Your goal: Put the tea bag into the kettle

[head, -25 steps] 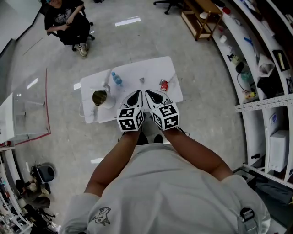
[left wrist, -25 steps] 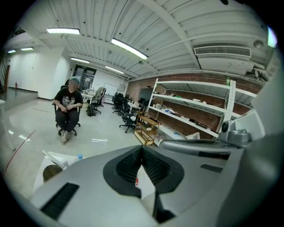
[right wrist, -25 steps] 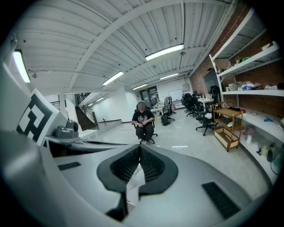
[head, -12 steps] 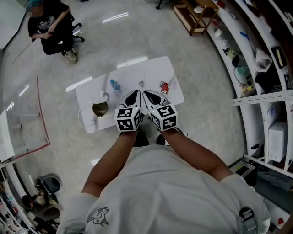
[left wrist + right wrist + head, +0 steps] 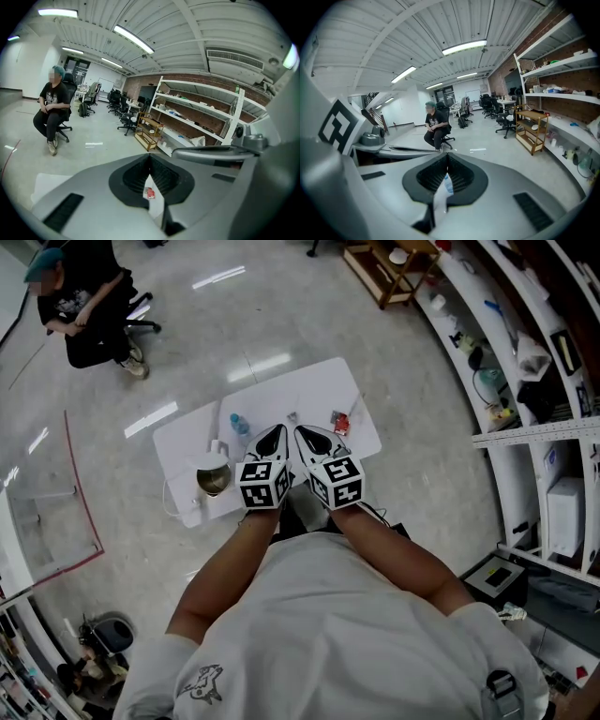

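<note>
The left claw (image 5: 150, 159) is seen closed, with its two jaws meeting at the tips, and nothing is held between them. The right claw (image 5: 447, 157) is closed in the same way and is also empty. In the head view both claws are held side by side, nearly touching, in the middle of the frame. They are over the near edge of the tabletop (image 5: 319, 390) and well above it.

Through the opening below the left jaws the tea bag (image 5: 150, 192) is seen as a small red packet lying flat on the white tabletop. In the head view it is found a little right of the centre, near the right edge of the tabletop. The kettle (image 5: 214, 480) stands with its mouth open at the left part of the tabletop, well apart from the tea bag. A water bottle (image 5: 240, 425) lies between them, toward the far side. A small grey thing (image 5: 292, 415) is seen near the bottle, but what it is cannot be told.

The task is judged as not yet begun. Several things could go wrong:
- The packet is thin and flat, so it could be pushed toward the near right edge instead of being gripped.
- A weak pinch could let it slip on the way across.
- The bottle could be knocked on that way.
- A release made too high could miss the kettle mouth.
</note>
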